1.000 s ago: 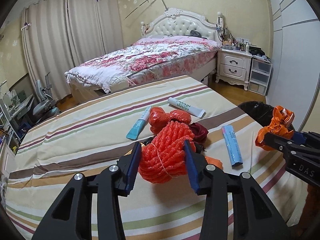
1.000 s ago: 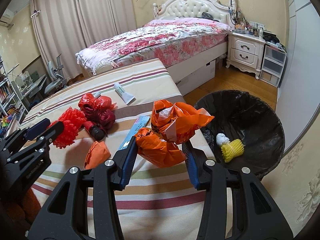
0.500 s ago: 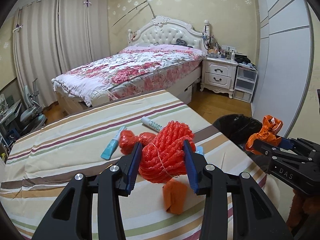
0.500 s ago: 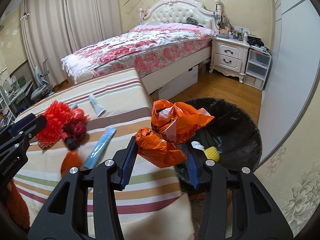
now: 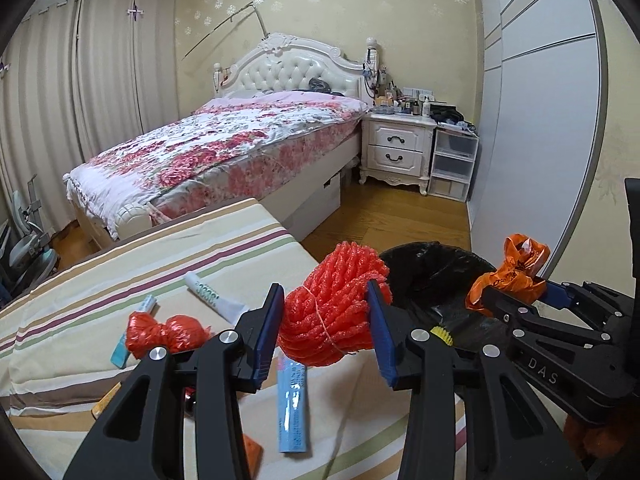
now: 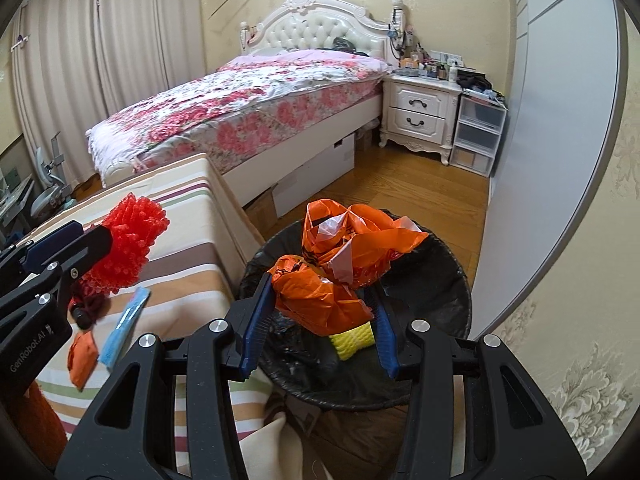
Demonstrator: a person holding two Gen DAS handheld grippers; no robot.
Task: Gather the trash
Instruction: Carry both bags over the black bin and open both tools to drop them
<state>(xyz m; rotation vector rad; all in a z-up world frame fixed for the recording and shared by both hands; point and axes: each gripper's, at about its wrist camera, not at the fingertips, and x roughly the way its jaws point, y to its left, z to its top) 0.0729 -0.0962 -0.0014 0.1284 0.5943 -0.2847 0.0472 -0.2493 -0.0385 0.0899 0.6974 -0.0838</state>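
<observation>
Trash in both tools: left gripper [image 5: 326,336] is clamped on a red foam-net bundle [image 5: 332,308], held over the edge of the striped cloth table [image 5: 168,256], near the black-lined round bin [image 6: 444,292]. Right gripper [image 6: 318,320] pinches a crumpled orange plastic bag [image 6: 344,260] w/ jaws closed on its lower part, directly above the bin's opening. Yellow foam net [image 6: 352,340] lies inside the bin. On the table: blue flat packet [image 5: 294,412], white tube [image 5: 212,298], red knotted bag [image 5: 166,334], small orange scrap [image 6: 82,356].
</observation>
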